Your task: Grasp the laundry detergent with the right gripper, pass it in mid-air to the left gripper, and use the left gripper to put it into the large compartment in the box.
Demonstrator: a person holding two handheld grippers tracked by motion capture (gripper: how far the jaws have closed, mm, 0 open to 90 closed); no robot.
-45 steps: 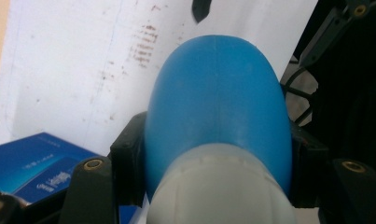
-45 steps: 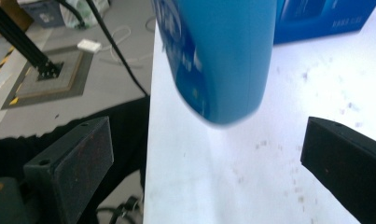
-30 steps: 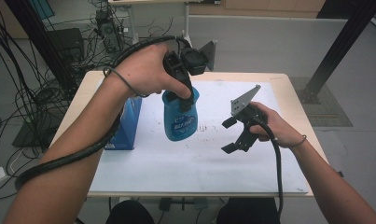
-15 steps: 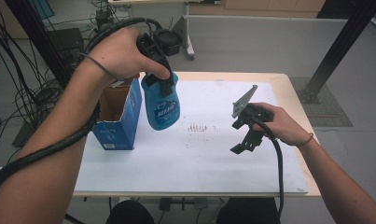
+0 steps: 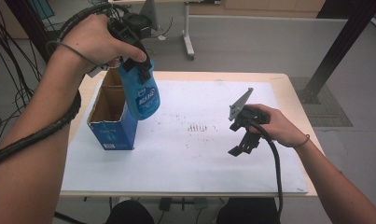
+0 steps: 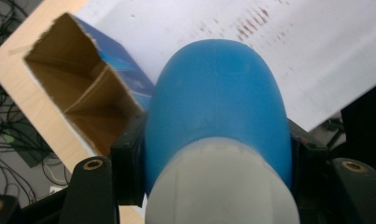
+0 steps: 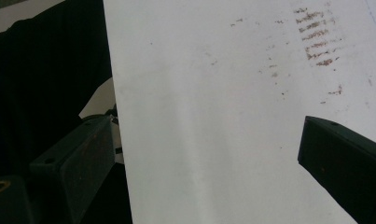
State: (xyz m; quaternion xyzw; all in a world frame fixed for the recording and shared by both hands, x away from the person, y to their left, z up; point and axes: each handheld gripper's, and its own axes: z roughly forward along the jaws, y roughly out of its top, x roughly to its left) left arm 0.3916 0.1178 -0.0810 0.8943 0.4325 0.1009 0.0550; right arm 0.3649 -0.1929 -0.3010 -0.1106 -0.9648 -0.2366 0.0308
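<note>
Blue bottle's (image 5: 142, 92) neck hidden by left tongs (image 5: 138, 70)

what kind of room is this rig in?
Likely a lab or workshop for recording handling demos: cable bundles trail over a grey floor, a black frame post stands beside the table, and a stained white sheet covers it.

1. The blue bottle (image 6: 216, 102) runs off the bottom edge of the left gripper view, so its pale neck is cut short.
2. It covers the left gripper's (image 6: 213, 154) inner pads (just the outer edges peek out).
3. The cardboard box's (image 5: 112, 122) floor lies too deep in shadow to read from the high view.
4. The bottle's label print is too small to make out.
5. The right gripper's (image 7: 204, 163) jaws are cropped at the bottom edge.
</note>
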